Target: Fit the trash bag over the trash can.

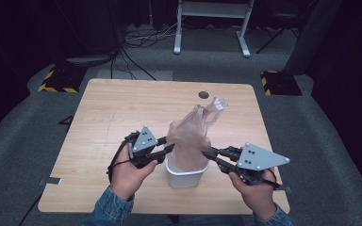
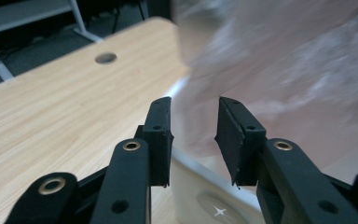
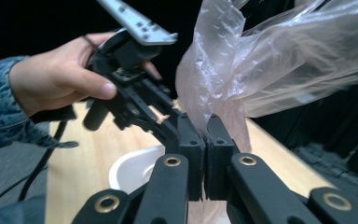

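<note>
Spanning most of the high view: pale square wooden worktop point(image 1: 122, 113) with 1 small dark round hole point(image 1: 203, 94) near its far edge, grey carpet all around, white metal frame legs point(image 1: 212, 28) beyond. Standing near the front edge of the worktop, between both hands: small white plastic bin point(image 1: 185, 176), upright. Rising out of that bin and leaning toward the far right: thin translucent crinkled plastic bag point(image 1: 193, 134), mouth loose and tall above the rim. Coming in from the bottom, 2 hands in blue denim sleeves. Left gripper point(image 1: 171, 147) just beside the bag's left side, tips at the film; seen from the left gripper view, jaws spread with a clear gap, bag film and bin rim point(image 2: 205, 172) blurred in front and between them, pads not seen pressing on anything. Right gripper point(image 1: 205, 152) at the bag's right side, above the bin rim; seen from the right gripper view point(image 3: 205, 135), jaws pressed together, pinching a fold of the bag film. Also there, the left hand point(image 3: 51, 84) wrapped around its gripper, close behind the bag.
</note>
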Tool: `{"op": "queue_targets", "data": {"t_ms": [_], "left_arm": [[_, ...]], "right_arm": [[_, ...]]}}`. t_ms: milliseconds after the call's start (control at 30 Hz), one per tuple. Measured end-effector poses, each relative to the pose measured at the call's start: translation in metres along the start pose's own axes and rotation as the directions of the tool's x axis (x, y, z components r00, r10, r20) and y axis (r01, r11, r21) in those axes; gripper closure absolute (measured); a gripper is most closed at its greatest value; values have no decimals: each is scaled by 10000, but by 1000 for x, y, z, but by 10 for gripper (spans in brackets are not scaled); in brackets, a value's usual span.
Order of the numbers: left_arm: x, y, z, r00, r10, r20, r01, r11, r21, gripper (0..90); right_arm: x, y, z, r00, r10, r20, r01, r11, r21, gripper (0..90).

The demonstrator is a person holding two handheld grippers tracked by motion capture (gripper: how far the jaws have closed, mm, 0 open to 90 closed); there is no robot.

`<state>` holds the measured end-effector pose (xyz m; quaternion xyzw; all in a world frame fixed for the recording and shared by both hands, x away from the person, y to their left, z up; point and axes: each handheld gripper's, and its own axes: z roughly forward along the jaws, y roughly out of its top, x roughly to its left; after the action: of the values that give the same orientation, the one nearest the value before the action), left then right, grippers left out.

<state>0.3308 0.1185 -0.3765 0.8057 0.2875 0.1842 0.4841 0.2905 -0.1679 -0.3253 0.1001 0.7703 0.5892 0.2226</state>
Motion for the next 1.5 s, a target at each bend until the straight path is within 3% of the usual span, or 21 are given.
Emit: {"op": "queue_targets", "data": {"t_ms": [33,100,200,267,333,400,467,533,600,700,800,867,967,1067,1233,1300,1400,1433,1467,1500], "left_arm": [[-3,0,3,9999,162,50,-163,9998,97,646],[-5,1,2,9999,115,116,-117,9998,178,585],[-2,1,-10,9998,-125,-152,121,9995,-306,417],[0,1,-20,9998,-168,-62,164,9986,-495,406],[0,1,-25,9998,-203,45,206,9976,-660,409],[-1,2,-26,9999,-118,49,121,9972,-742,428],[-1,2,-24,9999,-133,90,140,9964,-832,471],[-1,3,-19,9998,-125,179,139,9965,-826,511],[-2,3,-16,9994,-174,311,201,9959,-883,533],[0,4,-16,9993,-286,240,310,9940,-1054,464],[4,3,-15,9982,-400,455,448,9931,-1080,427],[4,4,-12,9962,-363,786,453,9923,-1153,458],[1,4,-6,9929,-107,1188,219,9954,-934,676],[-3,3,-8,9923,286,1205,-186,9964,-831,891],[-12,0,-20,9901,479,1316,-359,9951,-924,900],[-19,-2,-25,9843,547,1680,-384,9944,-987,900],[-29,-3,-32,9743,871,2078,-676,9928,-992,900],[-29,-2,-33,9744,988,2019,-789,9914,-1043,900],[-28,0,-34,9775,819,1944,-606,9917,-1132,900],[-24,1,-33,9859,559,1579,-348,9905,-1332,858]], "right_arm": [[1,-3,5,9999,24,-165,-22,9999,127,878],[3,-12,16,9987,216,-459,-195,9987,462,874],[3,-27,29,9950,742,-673,-667,9920,1067,821],[2,-34,33,9918,1109,-639,-1005,9840,1471,710],[-1,-37,32,9886,1451,-388,-1379,9791,1492,529],[-4,-34,28,9844,1746,-209,-1707,9773,1258,440],[-6,-29,24,9848,1740,-16,-1725,9775,1216,395],[-8,-26,23,9848,1733,125,-1735,9779,1167,475],[-11,-26,24,9863,1646,145,-1651,9785,1238,664],[-15,-32,34,9843,1754,-179,-1678,9633,2096,800],[-14,-39,45,9820,1829,-478,-1591,9363,3132,802],[-12,-41,47,9805,1869,-613,-1569,9311,3292,760],[-12,-38,42,9804,1934,-387,-1738,9401,2933,610],[-14,-36,29,9756,2196,54,-2139,9444,2496,489],[-22,-38,8,9606,2605,963,-2749,9413,1958,388],[-25,-38,4,9564,2670,1182,-2849,9422,1764,391],[-27,-35,7,9597,2619,1017,-2757,9475,1617,449],[-27,-33,9,9621,2525,1030,-2666,9505,1594,489],[-27,-31,10,9661,2395,967,-2526,9544,1592,624],[-28,-30,12,9708,2274,767,-2373,9574,1646,711]]}}
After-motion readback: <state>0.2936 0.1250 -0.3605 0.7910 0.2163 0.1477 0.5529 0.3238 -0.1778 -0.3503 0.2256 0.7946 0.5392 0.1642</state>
